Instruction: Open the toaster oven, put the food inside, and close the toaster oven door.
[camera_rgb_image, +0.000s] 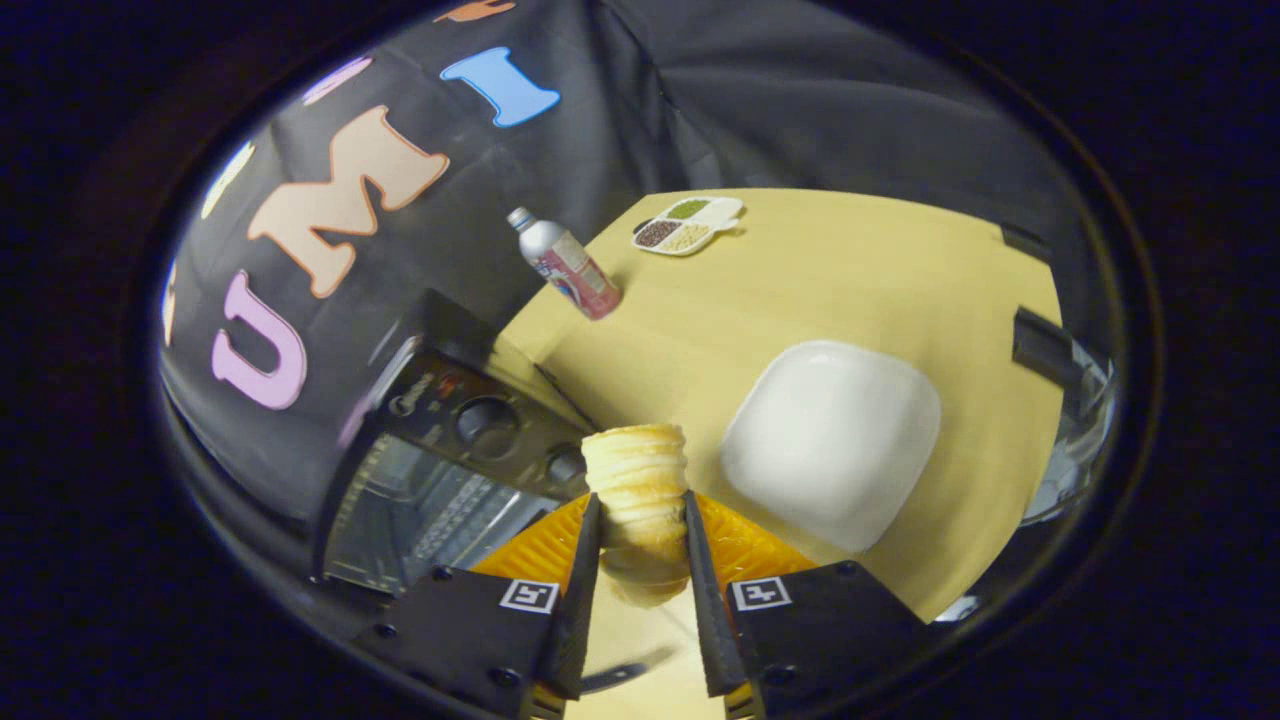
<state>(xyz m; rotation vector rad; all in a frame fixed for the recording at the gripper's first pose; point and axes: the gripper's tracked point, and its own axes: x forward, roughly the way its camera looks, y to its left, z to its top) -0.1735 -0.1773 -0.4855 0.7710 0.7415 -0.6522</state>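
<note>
A smooth pale wooden table (850, 270) spreads under everything. At about ten o'clock from the claw sits the toaster oven (440, 470), a dark boxy metal thing with round knobs and a wire rack showing behind its glass front; whether the door is open I cannot tell. At two o'clock lies a white plate (830, 440), squarish with rounded corners, glossy and bare. Farther off at twelve stands a tilted-looking bottle (565, 265) with a pink label, and beyond it a small divided dish (688, 224) of grains. The claw (643, 535) is clamped on a pastry roll (637, 475), ridged, flaky, golden, standing up between both fingers.
</note>
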